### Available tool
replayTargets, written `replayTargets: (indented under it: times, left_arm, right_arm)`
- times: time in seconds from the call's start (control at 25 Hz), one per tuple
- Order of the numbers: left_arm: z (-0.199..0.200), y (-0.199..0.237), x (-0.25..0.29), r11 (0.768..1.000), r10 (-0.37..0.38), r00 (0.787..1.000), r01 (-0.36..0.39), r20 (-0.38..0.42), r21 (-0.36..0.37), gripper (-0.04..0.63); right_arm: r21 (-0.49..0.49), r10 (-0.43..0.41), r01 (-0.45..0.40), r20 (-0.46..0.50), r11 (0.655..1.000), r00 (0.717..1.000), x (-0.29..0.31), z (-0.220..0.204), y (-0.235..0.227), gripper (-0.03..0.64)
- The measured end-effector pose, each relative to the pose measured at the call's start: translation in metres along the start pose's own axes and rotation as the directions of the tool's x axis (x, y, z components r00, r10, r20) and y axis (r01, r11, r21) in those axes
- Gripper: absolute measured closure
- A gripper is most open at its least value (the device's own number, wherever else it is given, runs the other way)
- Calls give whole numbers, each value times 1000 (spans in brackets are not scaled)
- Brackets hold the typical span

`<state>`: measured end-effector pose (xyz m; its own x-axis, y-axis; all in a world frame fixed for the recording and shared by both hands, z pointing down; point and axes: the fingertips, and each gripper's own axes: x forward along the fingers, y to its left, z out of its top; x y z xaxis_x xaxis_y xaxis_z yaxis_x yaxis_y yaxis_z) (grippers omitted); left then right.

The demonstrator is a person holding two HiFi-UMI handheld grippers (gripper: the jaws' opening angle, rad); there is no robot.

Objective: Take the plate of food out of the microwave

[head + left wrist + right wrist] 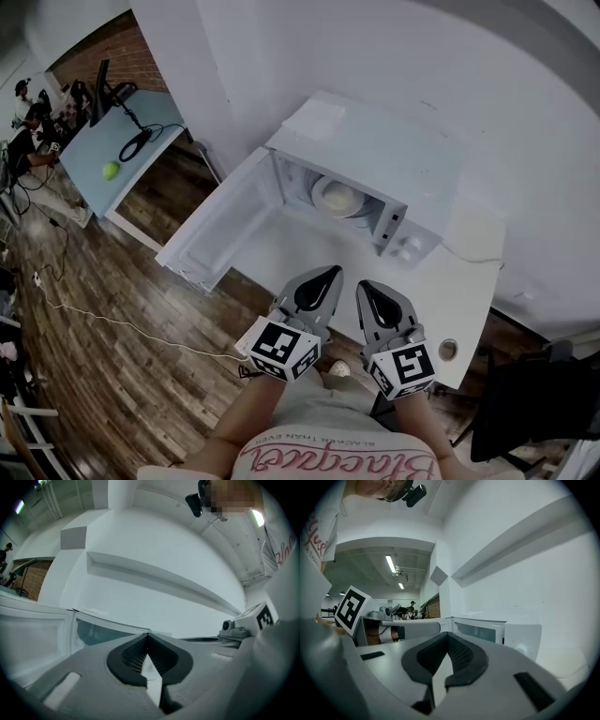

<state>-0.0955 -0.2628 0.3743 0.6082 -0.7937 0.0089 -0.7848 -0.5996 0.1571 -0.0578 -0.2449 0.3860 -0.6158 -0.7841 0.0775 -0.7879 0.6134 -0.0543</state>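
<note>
A white microwave [375, 141] stands on a white table [469, 291] with its door [220, 220] swung open to the left. Inside it sits a round white plate with pale food [337, 197]. Both grippers hover side by side over the table in front of the opening, pointing at it. My left gripper [334, 271] is shut with nothing between its jaws, and so is my right gripper [360, 284]. In the left gripper view the shut left gripper [149, 635] faces the door [33, 639]. In the right gripper view the shut right gripper [447, 635] faces the microwave [487, 630].
A light blue desk [141, 117] with a green ball [111, 170] and a monitor stands at the far left, with people beyond it. A white cable [112, 323] runs over the wooden floor. The table has a round hole [448, 350] near its front right corner.
</note>
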Motion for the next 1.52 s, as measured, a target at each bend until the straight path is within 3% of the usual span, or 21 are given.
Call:
replayTargets:
  times: [0.36,0.76,1.52]
  left_arm:
    - [-8,-11,-12,998,59,998,-59,24,0,594]
    - [-12,-8,-4,997,72,997,-72,28,8,594]
    - [-12,43,29,1000,-1,1000,1,7,-5,594]
  right_arm:
    - [-27,43,-42,24,999,999,-14,1,0,606]
    - [-59,55,-52,38,997,998,-13,3,-6,606]
    - [-65,-3,6,37,998,999,47,3,-20,606]
